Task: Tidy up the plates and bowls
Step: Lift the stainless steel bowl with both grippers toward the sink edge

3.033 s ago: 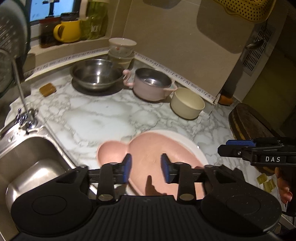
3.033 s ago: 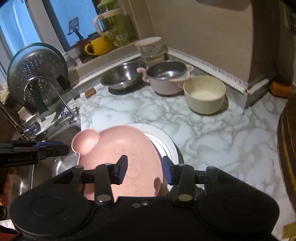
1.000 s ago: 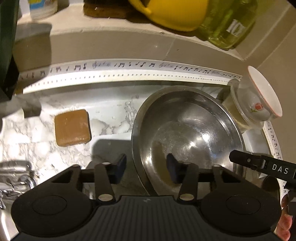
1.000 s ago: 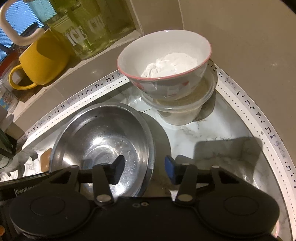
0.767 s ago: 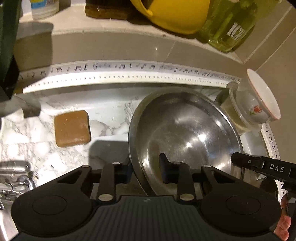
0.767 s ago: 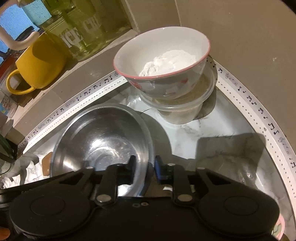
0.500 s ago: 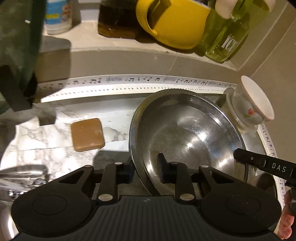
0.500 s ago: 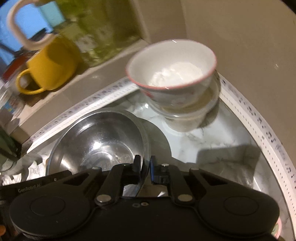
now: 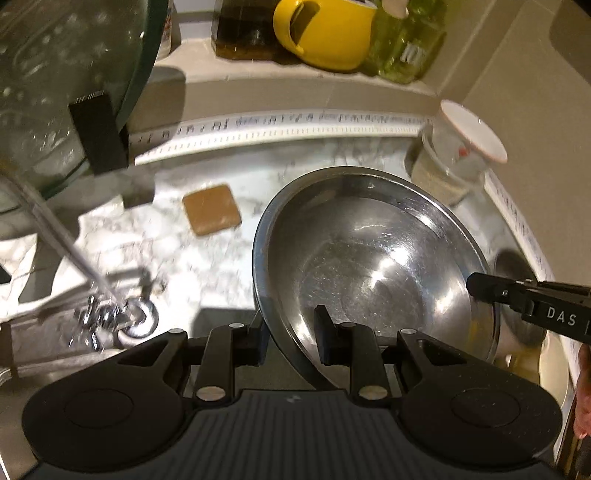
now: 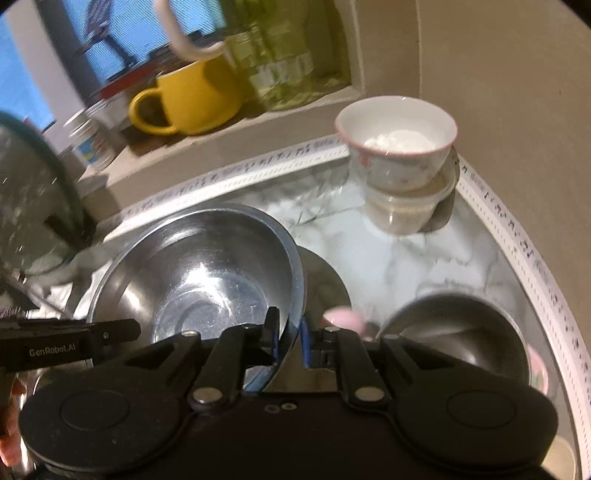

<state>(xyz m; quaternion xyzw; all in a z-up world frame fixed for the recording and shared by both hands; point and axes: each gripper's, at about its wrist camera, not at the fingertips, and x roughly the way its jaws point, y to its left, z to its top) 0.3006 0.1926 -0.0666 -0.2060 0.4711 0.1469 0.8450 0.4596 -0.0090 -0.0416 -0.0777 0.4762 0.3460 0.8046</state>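
Observation:
A large steel bowl [image 9: 373, 258] is held off the marble counter by both grippers and tilts slightly. My left gripper [image 9: 290, 343] is shut on its near left rim. My right gripper [image 10: 288, 338] is shut on its right rim; the bowl also shows in the right wrist view [image 10: 195, 273]. The right gripper's finger [image 9: 517, 295] shows at the bowl's right edge in the left wrist view. A white bowl with a pink rim [image 10: 397, 142] sits on a clear plastic tub [image 10: 406, 206] in the back corner.
A pink pot with a steel inside [image 10: 454, 332] stands right of the bowl. A brown sponge [image 9: 211, 215] lies on the counter [image 10: 424, 254]. The tap [image 9: 107, 310] and a glass lid [image 9: 55, 92] are at the left. A yellow mug [image 9: 325, 33] and green bottle [image 9: 406, 40] stand on the sill.
Both grippers moved from the pink plate to the steel bowl, closed on opposite rims, and lifted it back from the wall; the view has pulled away.

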